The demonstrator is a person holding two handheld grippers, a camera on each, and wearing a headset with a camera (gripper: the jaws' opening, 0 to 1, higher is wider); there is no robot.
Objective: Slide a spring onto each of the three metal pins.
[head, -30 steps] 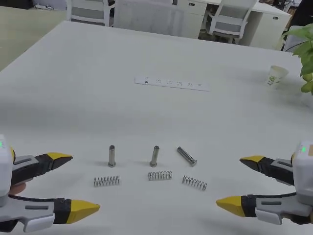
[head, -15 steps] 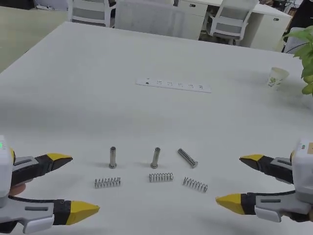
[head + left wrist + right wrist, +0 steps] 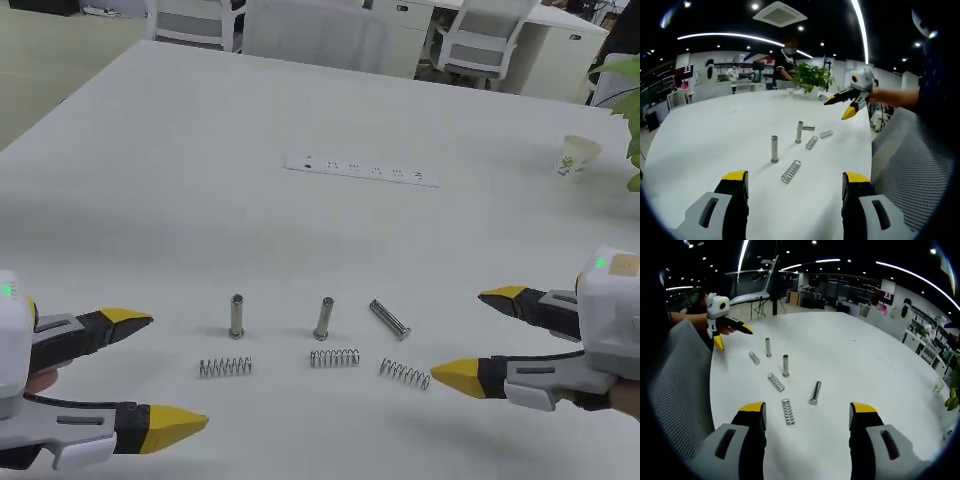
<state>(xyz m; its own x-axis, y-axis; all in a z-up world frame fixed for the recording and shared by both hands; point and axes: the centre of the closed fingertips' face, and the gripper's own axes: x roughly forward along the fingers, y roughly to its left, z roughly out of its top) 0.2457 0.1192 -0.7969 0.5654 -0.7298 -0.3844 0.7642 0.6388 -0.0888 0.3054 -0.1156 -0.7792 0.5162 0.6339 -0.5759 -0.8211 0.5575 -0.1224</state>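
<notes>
WORKBENCH, nearest first: the left gripper point(image 3: 178, 370) and right gripper point(image 3: 456, 333) hover low over the white table point(image 3: 300, 230), both w/ yellow-tipped jaws spread wide and nothing btwn them.

Between the two, three springs lie flat in a row: left spring point(image 3: 225, 366), middle spring point(image 3: 334, 357) and right spring point(image 3: 404, 373). The last is near the right gripper's lower tip, not touching.

Just behind each spring is a metal pin. The left pin point(image 3: 237, 315) and middle pin point(image 3: 324, 318) stand upright on what looks like the flanged end. The right pin point(image 3: 388, 319) lies on its side, angled. No spring is on a pin yet.

Handling, by the look:
- **Springs:** thin wire, very light, soft along their length. They'd prob. roll or pop out if squeezed hard. Best pinched gently across the coils near one end, leaving the other end's bore free for the pin.
- **Pins:** stiff, smooth, prob. slippery, and the upright ones would tip easily. Grip low on the shank, near the head, w/ the other gripper.

Farther back: a power strip point(image 3: 360, 170) mid-table, a paper cup point(image 3: 580, 156) and plant leaves point(image 3: 622, 72) at far right, and office chairs point(image 3: 470, 45) beyond the table's edge.
</notes>
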